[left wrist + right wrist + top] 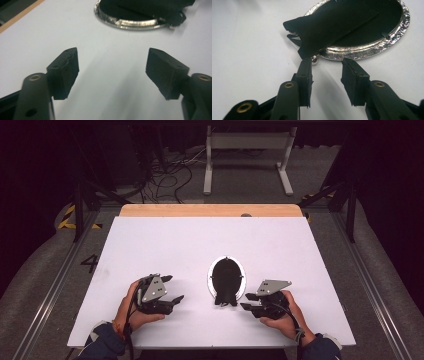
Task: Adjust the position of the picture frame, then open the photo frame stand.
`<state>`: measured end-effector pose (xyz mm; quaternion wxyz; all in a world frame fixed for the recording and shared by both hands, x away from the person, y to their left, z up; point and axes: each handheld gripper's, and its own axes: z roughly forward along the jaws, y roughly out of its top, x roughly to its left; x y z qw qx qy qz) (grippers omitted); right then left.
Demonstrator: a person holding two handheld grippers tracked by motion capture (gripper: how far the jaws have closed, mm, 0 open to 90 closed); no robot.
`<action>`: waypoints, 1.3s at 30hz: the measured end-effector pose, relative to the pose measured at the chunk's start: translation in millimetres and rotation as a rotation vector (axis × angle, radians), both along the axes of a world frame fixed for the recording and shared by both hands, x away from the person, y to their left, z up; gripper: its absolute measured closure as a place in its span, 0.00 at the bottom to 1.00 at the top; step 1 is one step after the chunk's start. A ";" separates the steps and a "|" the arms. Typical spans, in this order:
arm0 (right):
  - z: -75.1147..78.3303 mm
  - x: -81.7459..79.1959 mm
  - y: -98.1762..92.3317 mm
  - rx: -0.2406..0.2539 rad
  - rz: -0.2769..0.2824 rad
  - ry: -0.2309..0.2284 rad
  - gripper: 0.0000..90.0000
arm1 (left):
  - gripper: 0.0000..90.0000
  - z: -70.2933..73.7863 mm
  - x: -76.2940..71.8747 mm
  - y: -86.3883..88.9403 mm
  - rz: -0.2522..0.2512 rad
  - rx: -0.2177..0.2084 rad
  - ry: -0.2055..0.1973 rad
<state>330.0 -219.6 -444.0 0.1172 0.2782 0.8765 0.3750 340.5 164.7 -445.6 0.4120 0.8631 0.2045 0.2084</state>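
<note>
Beside the oval frame, both tongs open, empty.

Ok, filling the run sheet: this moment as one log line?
left tool: open, empty | right tool: open, beside frame edge | oval silver picture frame: face down on table

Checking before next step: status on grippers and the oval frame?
Left gripper open, empty, beside frame. Right gripper open, at the oval frame, nothing gripped. Frame face-down, black stand up. White table unobstructed.

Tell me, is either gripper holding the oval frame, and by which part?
Nothing is held. The left gripper and right gripper stand open beside the oval frame.
</note>
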 end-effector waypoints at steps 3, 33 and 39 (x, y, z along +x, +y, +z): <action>0.5 -1.1 -0.3 -0.002 0.000 0.000 0.64 | 0.22 -5.2 -6.6 11.0 0.025 0.017 0.013; -1.3 2.1 20.2 -0.143 0.046 0.051 0.74 | 0.18 -18.8 -18.8 37.8 0.096 0.046 0.096; -0.5 1.1 23.8 -0.145 0.049 0.060 0.77 | 0.18 -19.6 -20.7 35.0 0.080 0.052 0.103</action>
